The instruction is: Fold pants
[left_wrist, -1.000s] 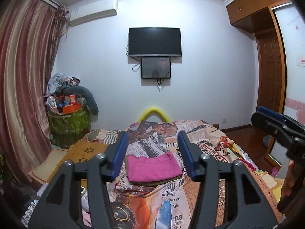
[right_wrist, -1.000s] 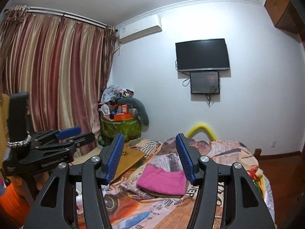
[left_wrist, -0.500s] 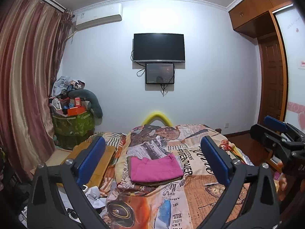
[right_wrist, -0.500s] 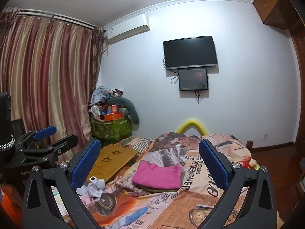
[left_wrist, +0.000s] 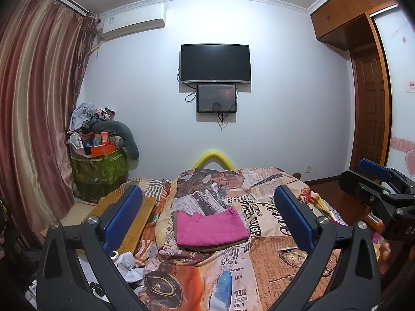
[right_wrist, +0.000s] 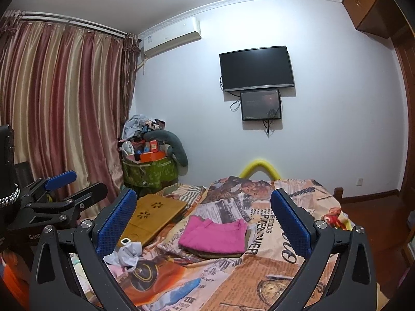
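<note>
Left tongs agape, right tongs agape, empty

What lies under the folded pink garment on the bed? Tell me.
Under the pink garment lies a folded olive-brown garment, only its edges showing, on the printed bedspread. The rest of it is covered.

Ahead of the left gripper, the folded pink pants are matt cloth on a printed cloth bedspread. Its fingers are matt black plastic with dimpled blue pads and shiny metal screws. Left of the right gripper lies a smooth wooden lap desk, with sheeny striped curtains beyond.
</note>
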A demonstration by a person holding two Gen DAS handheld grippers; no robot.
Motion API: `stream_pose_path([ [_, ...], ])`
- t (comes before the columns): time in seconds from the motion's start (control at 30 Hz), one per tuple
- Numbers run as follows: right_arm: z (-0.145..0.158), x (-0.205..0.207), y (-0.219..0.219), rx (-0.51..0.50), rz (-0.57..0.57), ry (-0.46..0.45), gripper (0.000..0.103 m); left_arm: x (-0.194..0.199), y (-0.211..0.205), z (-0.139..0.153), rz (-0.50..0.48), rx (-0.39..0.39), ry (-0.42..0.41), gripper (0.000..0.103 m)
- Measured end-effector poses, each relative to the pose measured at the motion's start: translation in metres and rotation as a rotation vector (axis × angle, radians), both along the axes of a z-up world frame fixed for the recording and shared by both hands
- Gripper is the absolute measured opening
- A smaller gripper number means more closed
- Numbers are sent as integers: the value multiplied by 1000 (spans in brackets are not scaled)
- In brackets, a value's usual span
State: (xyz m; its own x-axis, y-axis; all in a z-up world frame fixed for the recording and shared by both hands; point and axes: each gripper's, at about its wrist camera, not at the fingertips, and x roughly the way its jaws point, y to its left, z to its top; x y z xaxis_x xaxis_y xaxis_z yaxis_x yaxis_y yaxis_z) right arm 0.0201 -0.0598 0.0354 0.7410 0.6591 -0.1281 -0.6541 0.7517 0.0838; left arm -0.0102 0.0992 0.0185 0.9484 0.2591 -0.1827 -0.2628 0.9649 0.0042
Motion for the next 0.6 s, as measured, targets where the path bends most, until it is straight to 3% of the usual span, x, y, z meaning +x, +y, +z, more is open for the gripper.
stream_pose_path([
  [0.6,0,-2,-4,0,-7,13,103,8,9,-7,-21,-16,16,103],
])
